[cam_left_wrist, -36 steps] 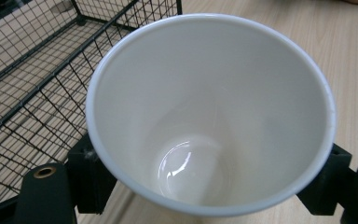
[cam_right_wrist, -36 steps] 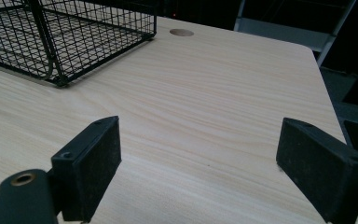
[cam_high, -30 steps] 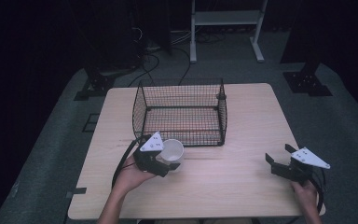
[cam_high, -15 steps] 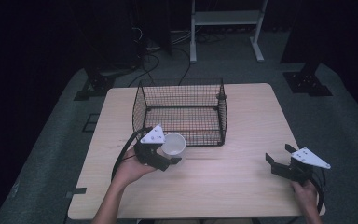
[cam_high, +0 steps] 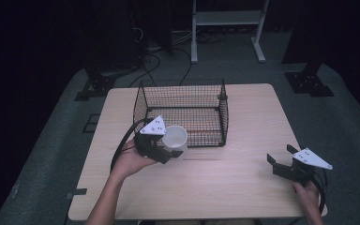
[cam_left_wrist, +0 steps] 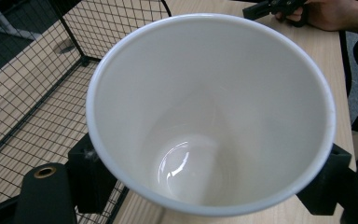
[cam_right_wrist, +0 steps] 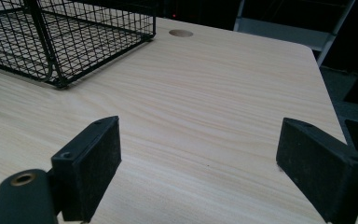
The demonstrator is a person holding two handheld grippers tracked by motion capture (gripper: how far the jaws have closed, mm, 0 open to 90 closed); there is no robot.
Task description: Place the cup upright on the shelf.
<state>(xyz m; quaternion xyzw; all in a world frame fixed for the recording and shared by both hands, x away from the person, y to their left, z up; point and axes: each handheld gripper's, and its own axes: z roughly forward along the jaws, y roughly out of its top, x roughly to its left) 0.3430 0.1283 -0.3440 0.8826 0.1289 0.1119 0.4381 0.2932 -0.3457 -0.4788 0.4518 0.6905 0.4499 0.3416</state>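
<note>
The left gripper (cam_high: 168,149) has its fingers (cam_left_wrist: 89,173) clamped on a white cup (cam_high: 175,138), one pad on each side of the cup wall in the left gripper view. The cup is empty, mouth tilted up toward the camera, held above the worktop (cam_high: 243,173) right at the near left corner of the black wire basket (cam_high: 183,112). The left forearm comes in from the bottom edge, angling up and right, hand wrapped round the gripper body. Over on the right, the right gripper (cam_high: 282,161) sits low near the worktop's near right corner, fingers (cam_right_wrist: 91,161) spread wide with bare wood between them, pointing toward the basket.
</note>
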